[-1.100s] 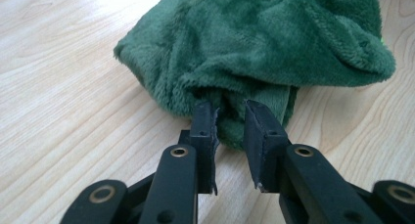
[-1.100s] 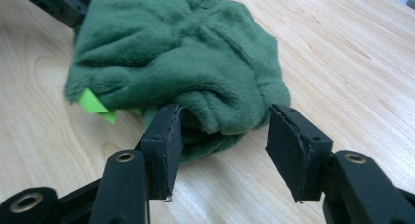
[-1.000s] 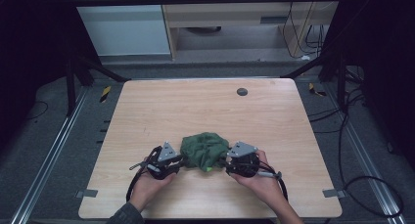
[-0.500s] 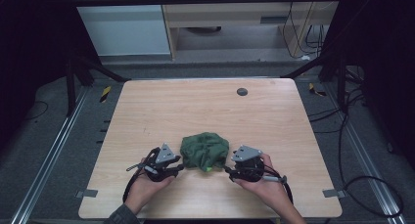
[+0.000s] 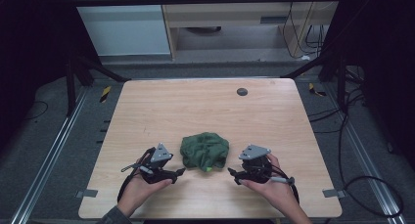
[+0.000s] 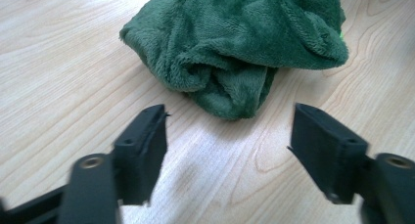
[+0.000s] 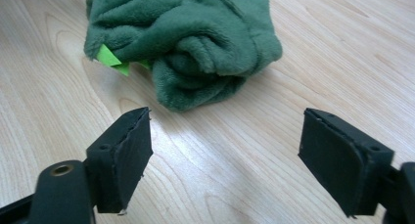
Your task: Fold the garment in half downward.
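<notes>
Fluffy green plush cloth (image 6: 235, 43); pale wood-grain table (image 5: 195, 111), faintly glossy; jaws matt black, probably plastic.

No text, brand, number or sign can be read anywhere. The bright green tag (image 7: 108, 56) on the cloth (image 7: 181, 38) looks blank from this side, and the counter (image 5: 205, 106) carries no readable marking.
</notes>
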Tool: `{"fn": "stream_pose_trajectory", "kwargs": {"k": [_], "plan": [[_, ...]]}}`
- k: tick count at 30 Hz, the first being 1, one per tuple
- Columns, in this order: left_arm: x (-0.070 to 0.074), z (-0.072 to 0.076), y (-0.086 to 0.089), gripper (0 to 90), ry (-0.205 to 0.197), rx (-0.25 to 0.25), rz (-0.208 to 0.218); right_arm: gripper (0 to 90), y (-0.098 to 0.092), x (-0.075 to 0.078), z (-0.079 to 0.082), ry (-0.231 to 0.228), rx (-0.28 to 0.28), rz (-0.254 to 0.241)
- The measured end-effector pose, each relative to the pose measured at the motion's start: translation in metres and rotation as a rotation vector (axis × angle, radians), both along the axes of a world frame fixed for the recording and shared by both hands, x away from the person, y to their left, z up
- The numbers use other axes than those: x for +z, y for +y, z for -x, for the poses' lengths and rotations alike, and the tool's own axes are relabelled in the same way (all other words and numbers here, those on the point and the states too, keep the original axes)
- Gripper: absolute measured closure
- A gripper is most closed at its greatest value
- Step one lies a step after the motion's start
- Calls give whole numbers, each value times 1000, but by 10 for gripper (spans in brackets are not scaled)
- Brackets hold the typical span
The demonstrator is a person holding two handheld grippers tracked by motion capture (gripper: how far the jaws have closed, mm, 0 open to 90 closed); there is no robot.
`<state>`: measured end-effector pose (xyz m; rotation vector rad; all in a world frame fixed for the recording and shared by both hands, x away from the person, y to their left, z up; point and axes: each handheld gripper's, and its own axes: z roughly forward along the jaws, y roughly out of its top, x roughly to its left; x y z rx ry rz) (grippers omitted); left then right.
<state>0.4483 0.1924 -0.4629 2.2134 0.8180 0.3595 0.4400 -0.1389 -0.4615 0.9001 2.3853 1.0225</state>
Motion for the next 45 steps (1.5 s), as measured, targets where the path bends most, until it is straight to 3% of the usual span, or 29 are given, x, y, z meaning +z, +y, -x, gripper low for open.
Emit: {"fn": "stream_pose_trajectory", "kwargs": {"k": [9,20,33,38,45], "plan": [[7,-3,13,96,12,34,25,76,-14,2,-4,21,-37,-1],[14,-16,44,55,7,64,20,71,-44,4,-15,35,-100,-42],[9,-46,64,60,27,117,-30,109,-64,-4,-55,72,-154,-40],[5,-60,67,61,45,130,-46,109,-68,-2,-71,69,-158,-14],[10,-84,70,63,40,136,-79,110,-77,6,-88,69,-187,11]]}}
